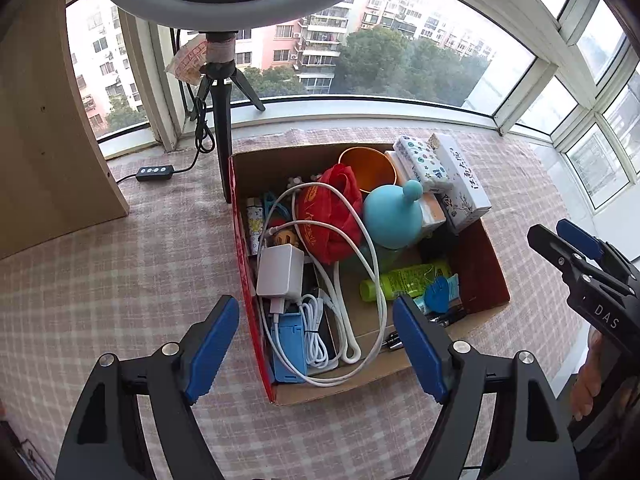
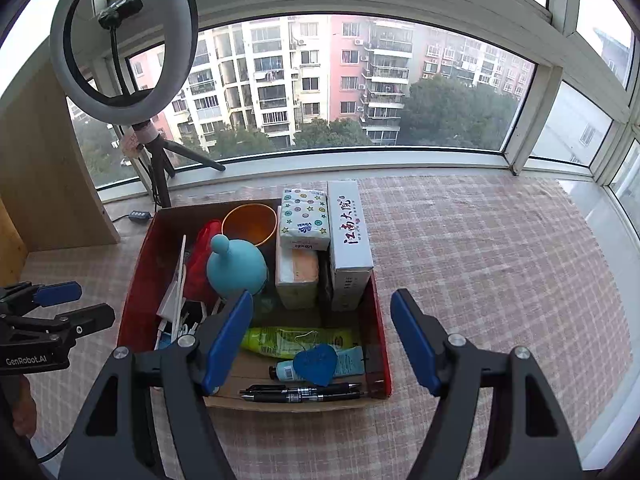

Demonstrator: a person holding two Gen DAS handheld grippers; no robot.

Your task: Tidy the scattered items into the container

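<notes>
The left gripper (image 1: 316, 344) is held with its jaws spread wide and nothing between them. Framed in the gap between those jaws is the near end of the box (image 1: 494, 264), where a blue stand (image 1: 286, 346), a coiled white cable (image 1: 362, 276) and a white charger (image 1: 280, 270) are seen. Just beyond the right fingertip, a green tube (image 1: 404, 280), a blue heart tag (image 1: 438, 294) and pens (image 1: 444, 316) are seen lying inside the box. Farther ahead, a red bag (image 1: 334, 216), a blue round toy (image 1: 394, 216) and an orange cup (image 1: 368, 168) are packed in, with a tissue pack (image 1: 420, 160) and a white carton (image 1: 460, 176) at the far right corner.

The right gripper (image 2: 322, 338) is likewise held released, empty. The box's right wall falls between its jaws; the pens (image 2: 304, 392), the tag (image 2: 314, 362) and the tube (image 2: 296, 338) lie just beside the left fingertip. Beyond, the toy (image 2: 236, 268), cup (image 2: 250, 224), tissue pack (image 2: 304, 218) and carton (image 2: 348, 236) are seen.

The checked cloth (image 2: 500, 264) is seen around the box. Farthest off, a ring light (image 2: 124, 44) stands ahead and to the left by the window (image 2: 360, 80).
</notes>
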